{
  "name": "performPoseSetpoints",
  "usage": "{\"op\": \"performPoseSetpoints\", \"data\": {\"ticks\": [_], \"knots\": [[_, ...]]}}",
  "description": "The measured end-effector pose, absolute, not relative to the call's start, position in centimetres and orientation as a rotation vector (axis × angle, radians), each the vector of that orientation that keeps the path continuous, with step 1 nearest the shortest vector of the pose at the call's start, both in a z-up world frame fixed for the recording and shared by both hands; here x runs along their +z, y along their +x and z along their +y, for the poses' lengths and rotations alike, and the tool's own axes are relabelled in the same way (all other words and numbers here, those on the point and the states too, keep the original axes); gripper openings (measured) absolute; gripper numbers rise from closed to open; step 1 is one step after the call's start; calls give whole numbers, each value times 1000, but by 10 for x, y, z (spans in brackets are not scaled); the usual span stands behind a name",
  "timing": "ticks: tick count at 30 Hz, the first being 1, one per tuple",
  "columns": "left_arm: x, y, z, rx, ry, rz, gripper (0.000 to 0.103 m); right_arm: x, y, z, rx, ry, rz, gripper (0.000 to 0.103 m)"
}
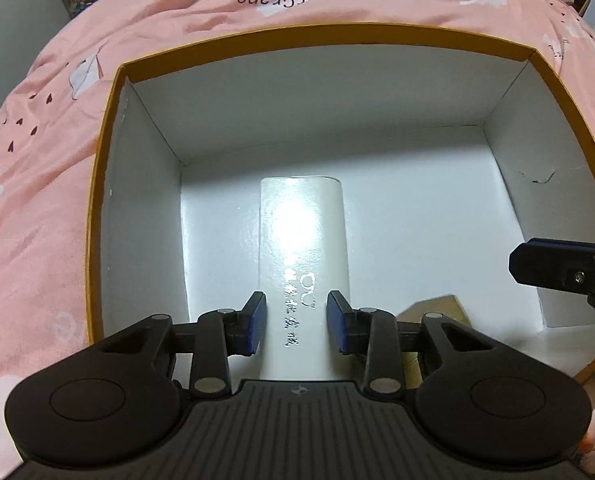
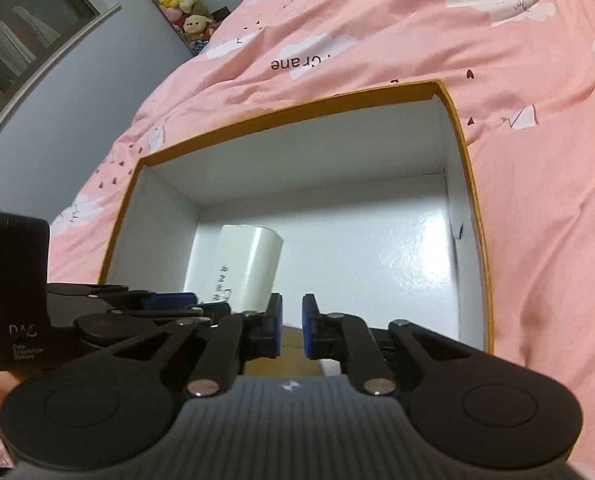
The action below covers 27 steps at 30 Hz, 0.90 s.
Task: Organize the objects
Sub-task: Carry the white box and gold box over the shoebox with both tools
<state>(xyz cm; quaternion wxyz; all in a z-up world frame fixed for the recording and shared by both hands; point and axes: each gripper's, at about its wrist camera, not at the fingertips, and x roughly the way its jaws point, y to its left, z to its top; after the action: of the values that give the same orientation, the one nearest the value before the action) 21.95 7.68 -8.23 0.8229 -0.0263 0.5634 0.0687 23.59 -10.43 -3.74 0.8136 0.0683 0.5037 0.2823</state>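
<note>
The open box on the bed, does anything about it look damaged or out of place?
Yes. The orange-rimmed box has a small tear in its white lining on the right inner wall, where the paper has lifted. Nothing else stands out: the white tube lies between the left gripper's pads.

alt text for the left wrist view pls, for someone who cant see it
The left claw grips a white tube with silver lettering inside an open orange-rimmed box with white walls. The box sits on a pink bedspread printed with clouds. The tip of the right claw pokes in at the right edge.
</note>
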Motion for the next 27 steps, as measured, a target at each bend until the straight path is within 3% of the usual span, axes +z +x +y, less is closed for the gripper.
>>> {"op": "performPoseSetpoints", "data": {"ticks": [4, 11, 16, 17, 18, 19, 25, 27], "knots": [[-68, 209, 80, 104, -96, 1108, 56, -38, 234, -98, 605, 116, 1087, 12], [-13, 174, 116, 69, -219, 877, 61, -41, 234, -81, 639, 59, 1112, 13], [-4, 159, 141, 157, -271, 816, 64, -50, 238, -56, 676, 17, 1137, 14], [-6, 157, 145, 174, -287, 809, 64, -52, 240, -51, 687, 18, 1146, 17], [-9, 156, 148, 191, -303, 807, 64, -54, 243, -45, 694, 23, 1160, 31], [-13, 155, 152, 202, -317, 806, 64, -56, 245, -40, 697, 35, 1173, 39], [-28, 144, 166, 242, -404, 783, 58, -71, 255, -11, 713, 71, 1252, 44], [-31, 140, 170, 249, -439, 772, 58, -78, 257, -2, 700, 74, 1285, 55]]}}
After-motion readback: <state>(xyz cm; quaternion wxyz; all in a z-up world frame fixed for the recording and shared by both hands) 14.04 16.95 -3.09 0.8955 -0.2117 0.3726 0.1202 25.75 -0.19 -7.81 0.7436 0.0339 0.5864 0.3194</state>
